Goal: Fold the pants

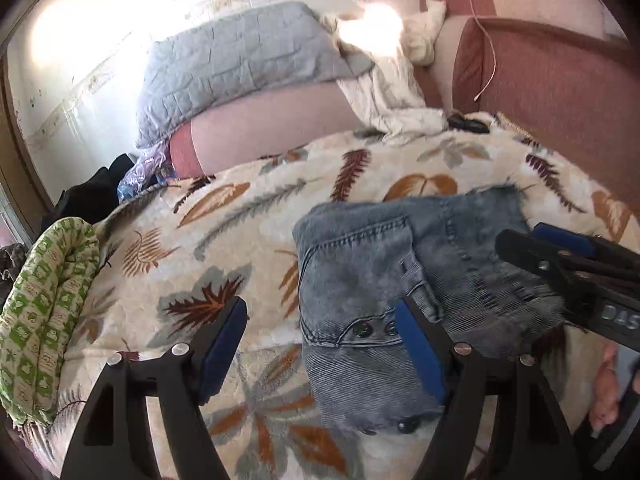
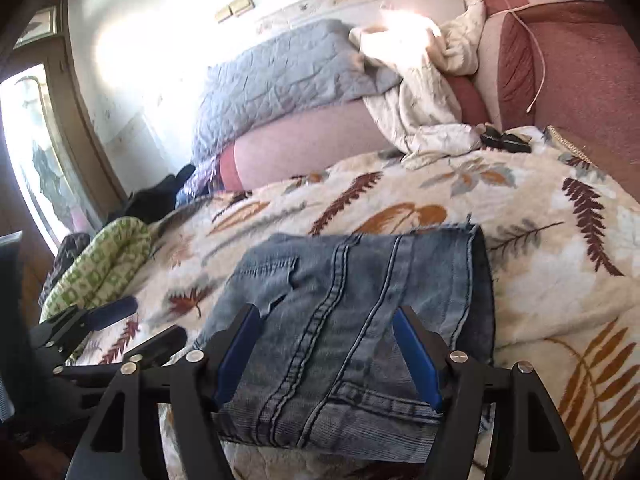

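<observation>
Blue denim pants (image 1: pixel 400 280) lie folded into a compact bundle on a leaf-patterned blanket (image 1: pixel 240 216). In the left wrist view my left gripper (image 1: pixel 320 320) is open, its right finger over the bundle's left part and its left finger over the blanket. The right gripper (image 1: pixel 516 240) shows at the right edge, over the denim. In the right wrist view my right gripper (image 2: pixel 324 320) is open, its blue-padded fingers (image 2: pixel 236 352) straddling the folded pants (image 2: pixel 352 300) just above them. The left gripper (image 2: pixel 140 320) shows at the lower left, beside the bundle.
A grey quilted pillow (image 1: pixel 240 60) and crumpled white cloth (image 1: pixel 392 92) lie at the back against the wall. A red cushion (image 1: pixel 540 88) stands back right. A green-patterned roll (image 1: pixel 44 300) sits at the bed's left edge. A small black object (image 2: pixel 504 140) lies near the cloth.
</observation>
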